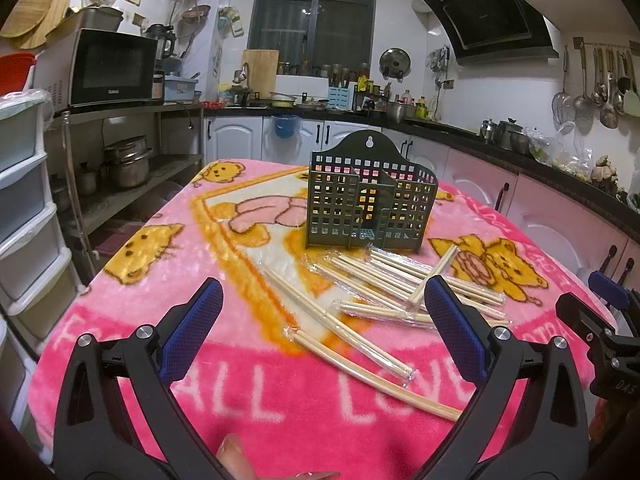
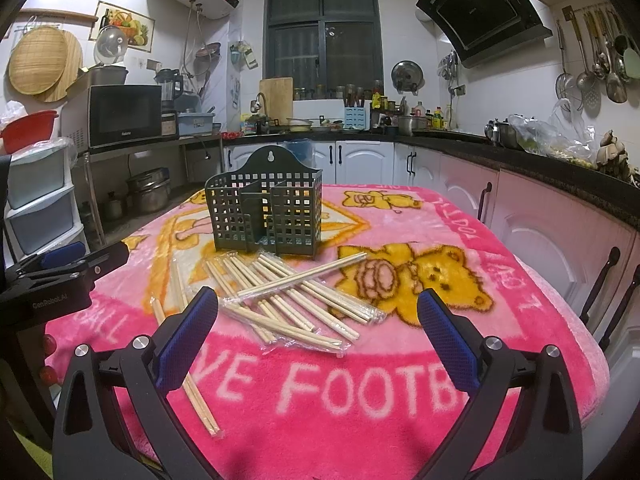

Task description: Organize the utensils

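Several pairs of wooden chopsticks in clear wrappers (image 1: 384,292) lie scattered on a pink cartoon blanket (image 1: 256,392); they also show in the right wrist view (image 2: 288,300). Behind them stands a dark green perforated utensil holder (image 1: 370,196), also seen in the right wrist view (image 2: 266,212), upright and empty as far as I can see. My left gripper (image 1: 324,300) is open and empty, above the near chopsticks. My right gripper (image 2: 318,312) is open and empty, just short of the pile. The right gripper shows at the right edge of the left view (image 1: 608,320).
The blanket-covered table (image 2: 500,320) drops off at its edges. White drawers (image 1: 24,200) stand to the left. A counter with cabinets (image 2: 520,168) runs along the right and back. A shelf holds a microwave (image 1: 112,66).
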A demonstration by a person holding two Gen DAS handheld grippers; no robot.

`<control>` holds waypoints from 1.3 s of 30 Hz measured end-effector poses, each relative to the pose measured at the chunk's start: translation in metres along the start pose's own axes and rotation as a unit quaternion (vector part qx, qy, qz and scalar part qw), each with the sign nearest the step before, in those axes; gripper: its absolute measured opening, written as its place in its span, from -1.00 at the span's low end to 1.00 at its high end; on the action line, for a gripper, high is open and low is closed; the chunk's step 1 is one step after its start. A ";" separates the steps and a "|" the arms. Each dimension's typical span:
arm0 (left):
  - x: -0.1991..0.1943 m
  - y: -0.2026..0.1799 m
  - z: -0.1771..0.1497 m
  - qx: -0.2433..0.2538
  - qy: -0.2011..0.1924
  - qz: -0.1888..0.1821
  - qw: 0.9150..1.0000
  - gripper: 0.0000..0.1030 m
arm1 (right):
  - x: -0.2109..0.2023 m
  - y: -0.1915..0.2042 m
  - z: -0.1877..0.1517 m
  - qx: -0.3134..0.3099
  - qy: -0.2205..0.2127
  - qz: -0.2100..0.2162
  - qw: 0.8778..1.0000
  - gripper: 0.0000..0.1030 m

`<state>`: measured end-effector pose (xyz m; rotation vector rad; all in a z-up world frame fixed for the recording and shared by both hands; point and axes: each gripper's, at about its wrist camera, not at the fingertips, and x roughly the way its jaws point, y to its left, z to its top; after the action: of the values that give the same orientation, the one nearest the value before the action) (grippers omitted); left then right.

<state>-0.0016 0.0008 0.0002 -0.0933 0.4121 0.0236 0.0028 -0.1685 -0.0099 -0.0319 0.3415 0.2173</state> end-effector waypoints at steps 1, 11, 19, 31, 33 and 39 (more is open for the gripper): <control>0.000 0.000 0.000 0.000 0.000 0.000 1.000 0.81 | -0.001 0.001 0.001 0.000 -0.001 0.000 1.000 0.88; -0.006 0.003 0.011 0.001 -0.003 -0.001 1.000 0.81 | -0.001 -0.001 0.000 0.000 0.000 0.001 1.000 0.88; -0.007 0.003 0.011 0.002 -0.004 -0.001 1.000 0.81 | -0.001 -0.001 0.000 0.000 0.000 0.000 1.000 0.88; -0.007 0.003 0.010 0.002 -0.005 -0.001 1.000 0.81 | 0.002 -0.002 -0.002 -0.001 -0.001 0.001 1.000 0.88; -0.007 0.003 0.010 0.002 -0.005 -0.001 1.000 0.81 | 0.001 -0.002 -0.002 0.000 -0.001 0.002 1.000 0.88; -0.012 0.002 0.015 -0.001 -0.003 0.001 1.000 0.81 | -0.003 0.003 0.003 -0.002 0.004 0.006 1.000 0.88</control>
<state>-0.0063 0.0047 0.0187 -0.0942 0.4056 0.0253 0.0007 -0.1663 -0.0057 -0.0354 0.3501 0.2297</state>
